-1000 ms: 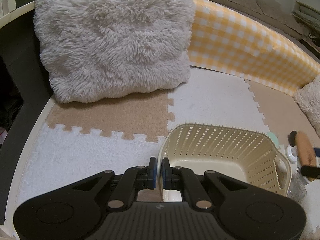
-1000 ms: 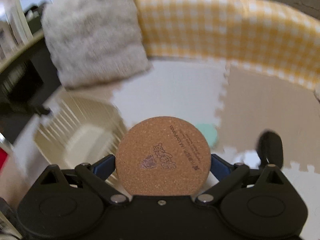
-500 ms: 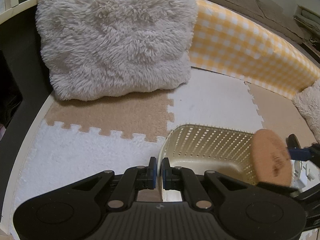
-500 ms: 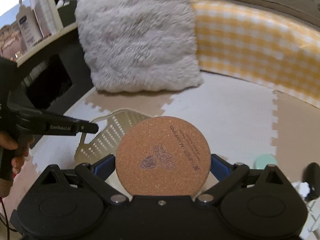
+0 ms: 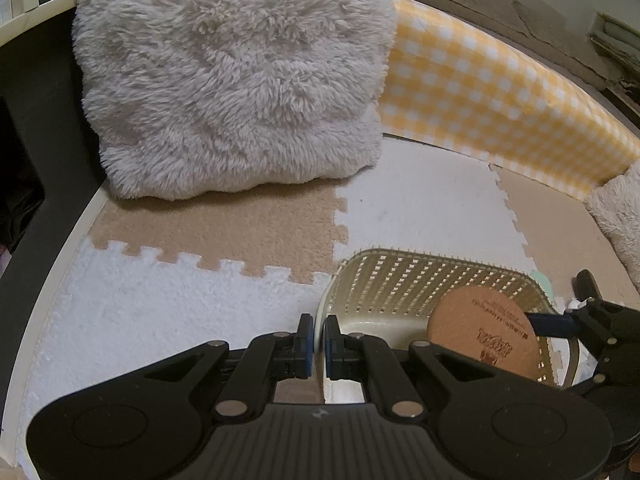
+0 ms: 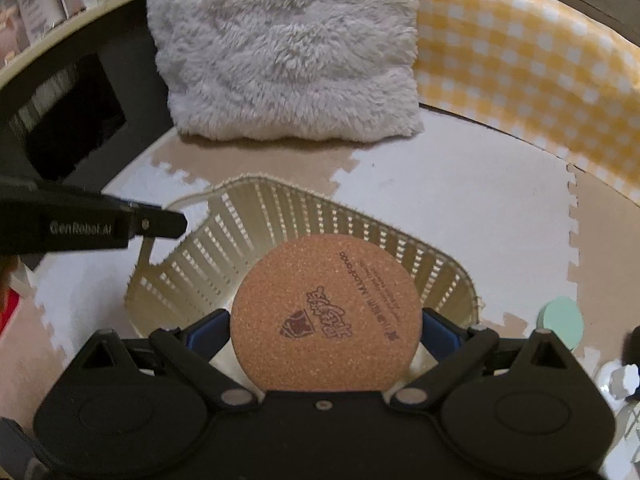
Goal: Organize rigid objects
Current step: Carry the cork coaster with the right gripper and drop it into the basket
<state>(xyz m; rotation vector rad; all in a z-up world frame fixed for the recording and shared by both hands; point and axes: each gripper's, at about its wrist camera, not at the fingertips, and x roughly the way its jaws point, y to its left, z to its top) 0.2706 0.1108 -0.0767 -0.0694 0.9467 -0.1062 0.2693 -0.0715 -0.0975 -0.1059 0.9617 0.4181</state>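
Cork coaster [image 6: 325, 314]: sitting clamped edge-to-edge in right claw [image 6: 326, 330], hanging over cream slatted basket [image 6: 304, 224]. Left claw [image 5: 316, 334]: pinching basket rim at 9 o'clock side. Fluffy cushion [image 6: 280, 48] lying at 12 o'clock; mint disc [image 6: 560, 322] at 3 o'clock.

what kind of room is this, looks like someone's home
Probably a home living or play area on the floor: interlocking foam floor mats, a fluffy cushion propped against a yellow checked padded bumper, and a shelf with a lotion bottle.
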